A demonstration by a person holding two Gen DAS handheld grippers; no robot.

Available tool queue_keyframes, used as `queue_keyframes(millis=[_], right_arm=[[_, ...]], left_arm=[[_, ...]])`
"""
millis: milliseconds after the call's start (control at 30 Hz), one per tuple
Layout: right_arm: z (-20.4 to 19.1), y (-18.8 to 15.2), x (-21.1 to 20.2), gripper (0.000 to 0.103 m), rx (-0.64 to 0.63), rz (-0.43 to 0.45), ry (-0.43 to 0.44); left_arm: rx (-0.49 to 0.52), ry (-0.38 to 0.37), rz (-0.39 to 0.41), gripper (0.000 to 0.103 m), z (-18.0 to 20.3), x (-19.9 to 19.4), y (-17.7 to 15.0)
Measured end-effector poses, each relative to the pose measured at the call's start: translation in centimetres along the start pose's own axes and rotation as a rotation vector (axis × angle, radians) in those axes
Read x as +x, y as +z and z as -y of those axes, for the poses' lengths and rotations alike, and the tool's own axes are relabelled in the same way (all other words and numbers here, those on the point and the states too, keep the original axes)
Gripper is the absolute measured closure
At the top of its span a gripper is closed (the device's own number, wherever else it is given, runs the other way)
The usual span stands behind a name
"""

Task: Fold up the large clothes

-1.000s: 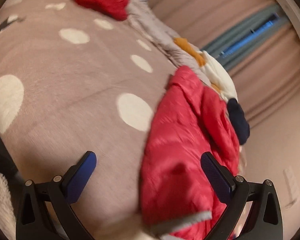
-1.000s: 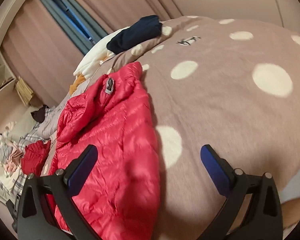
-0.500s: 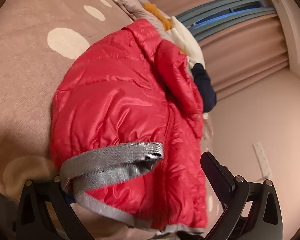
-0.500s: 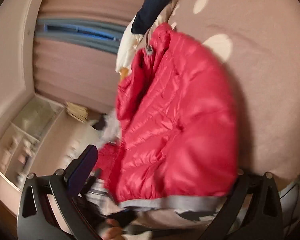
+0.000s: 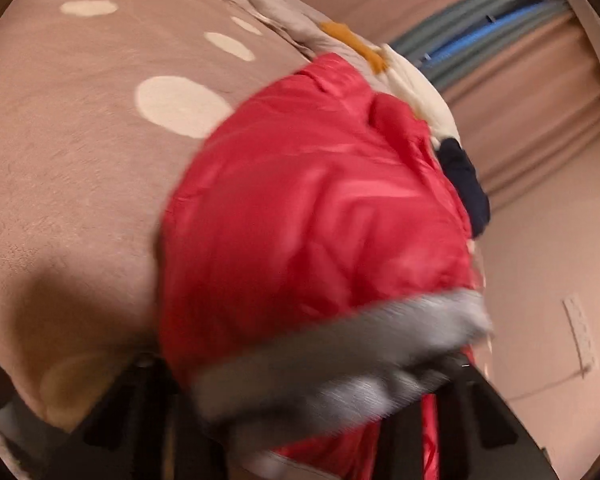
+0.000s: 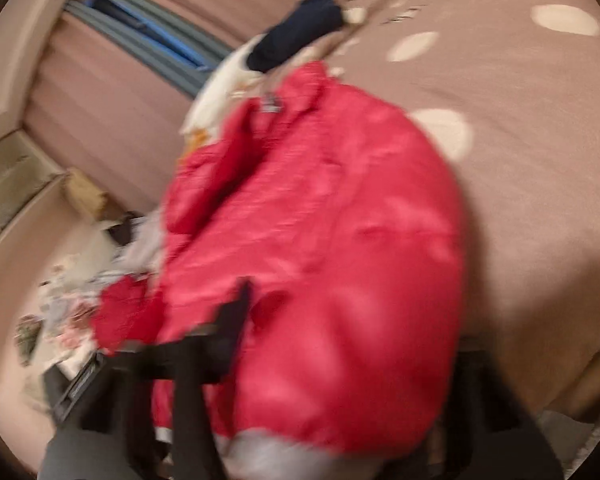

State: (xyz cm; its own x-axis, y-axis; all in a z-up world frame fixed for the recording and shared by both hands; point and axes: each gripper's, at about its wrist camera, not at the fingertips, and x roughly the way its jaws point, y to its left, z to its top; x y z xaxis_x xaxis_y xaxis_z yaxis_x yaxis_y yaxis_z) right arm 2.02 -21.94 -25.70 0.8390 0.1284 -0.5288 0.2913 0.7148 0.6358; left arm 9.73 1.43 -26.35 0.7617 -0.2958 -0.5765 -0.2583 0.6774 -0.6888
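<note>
Left wrist view shows a red puffer jacket (image 5: 320, 208) lying on a taupe blanket with cream dots (image 5: 80, 152), its grey hem band (image 5: 340, 352) nearest the camera. The left gripper (image 5: 300, 408) has just been closing, and its dark fingers now sit narrow at either side of that grey hem, which lies bunched between them; the picture is blurred, but the band looks pinched there. Beyond the jacket's collar end lie a white garment with an orange patch (image 5: 380, 56) and a navy garment (image 5: 464, 184), both at the blanket's far edge. Past them hang pink curtains (image 5: 540, 100).

Right wrist view shows the same jacket (image 6: 320, 240) from its other side, hem toward the camera, collar toward the navy garment (image 6: 300, 28). The right gripper (image 6: 300, 380) has also just been closing; one dark finger (image 6: 236, 320) presses into the red fabric near the hem, the other is hidden under the jacket, so the jaws stand narrow and grip it. A small tag at the collar (image 6: 272, 104) is too blurred to read, and no other writing can be made out.
</note>
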Motion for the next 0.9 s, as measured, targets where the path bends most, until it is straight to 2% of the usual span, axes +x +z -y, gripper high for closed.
queue_keyframes(millis=[167,267,333,433,467,600,733,833,900], right_arm=[[-0.8,0.7,-1.2,0.093,-0.063,0.032,-0.005],[-2.4,1.7,-3.1,0.094,-0.12,0.091,0.049],[-3.8,2.6,-5.2,0.094,-0.169,0.137,0.092],[-5.3,3.2,-7.5,0.094,-0.17,0.176,0.155],[-5.7,3.3,-8.4,0.093,-0.17,0.191,0.186],[-7.9,3.8,-13.2,0.093,-0.238,0.259,0.261],[-9.1,4.3,-16.6,0.092,-0.266,0.294,0.308],[-10.4,4.2,-18.6,0.092,-0.296,0.325,0.31],[-10.6,4.2,-19.4,0.091,-0.31,0.348,0.325]], left_arm=[[-0.02,0.028,-0.019,0.082,0.0,-0.7,0.4],[-0.077,-0.011,-0.02,0.084,-0.3,-2.3,1.0],[-0.039,-0.011,0.015,0.085,0.5,-4.3,1.2],[0.067,0.011,0.116,0.085,2.6,-8.5,1.2],[0.079,-0.024,0.153,0.085,3.1,-10.5,1.2],[0.08,-0.135,0.196,0.086,3.8,-15.6,1.0],[0.139,-0.168,0.271,0.085,5.4,-20.1,0.1],[0.165,-0.186,0.322,0.085,6.2,-22.6,-0.9],[0.171,-0.209,0.339,0.085,6.9,-22.4,-0.7]])
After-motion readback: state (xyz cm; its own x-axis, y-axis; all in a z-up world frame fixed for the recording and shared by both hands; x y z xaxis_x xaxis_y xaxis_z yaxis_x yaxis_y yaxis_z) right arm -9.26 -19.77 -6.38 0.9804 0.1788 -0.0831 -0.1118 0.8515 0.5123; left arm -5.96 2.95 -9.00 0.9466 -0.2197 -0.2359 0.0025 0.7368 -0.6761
